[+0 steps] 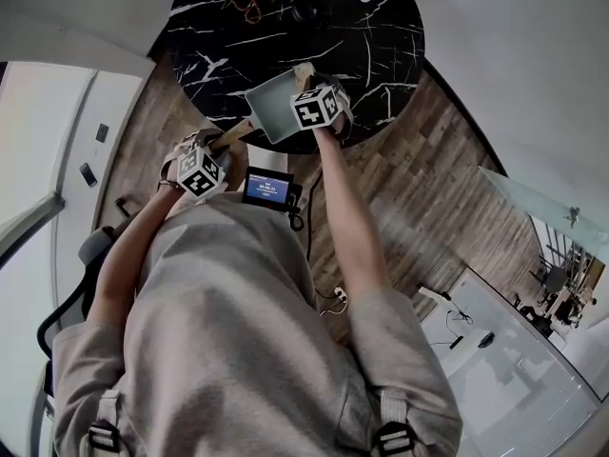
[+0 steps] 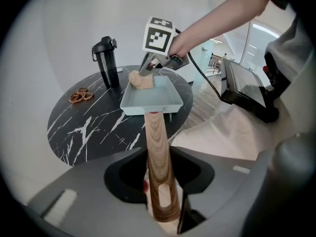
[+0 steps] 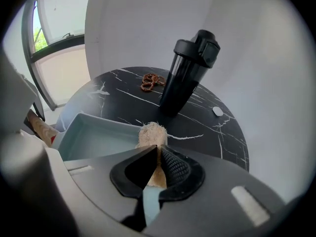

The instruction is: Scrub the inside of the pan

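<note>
Left gripper (image 1: 217, 149) holds the pan (image 1: 271, 98) by its handle (image 1: 235, 133), right gripper (image 1: 309, 76) above it.

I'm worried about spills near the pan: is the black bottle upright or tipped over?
Upright: the black bottle stands on its base on the marble table, cap on top.

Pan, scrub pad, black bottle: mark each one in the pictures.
pan (image 2: 159, 97), left gripper view, on its pale inside floor.
scrub pad (image 3: 150, 134), right gripper view, on its fibrous tip.
black bottle (image 3: 178, 85), right gripper view, on the middle of its body.
</note>
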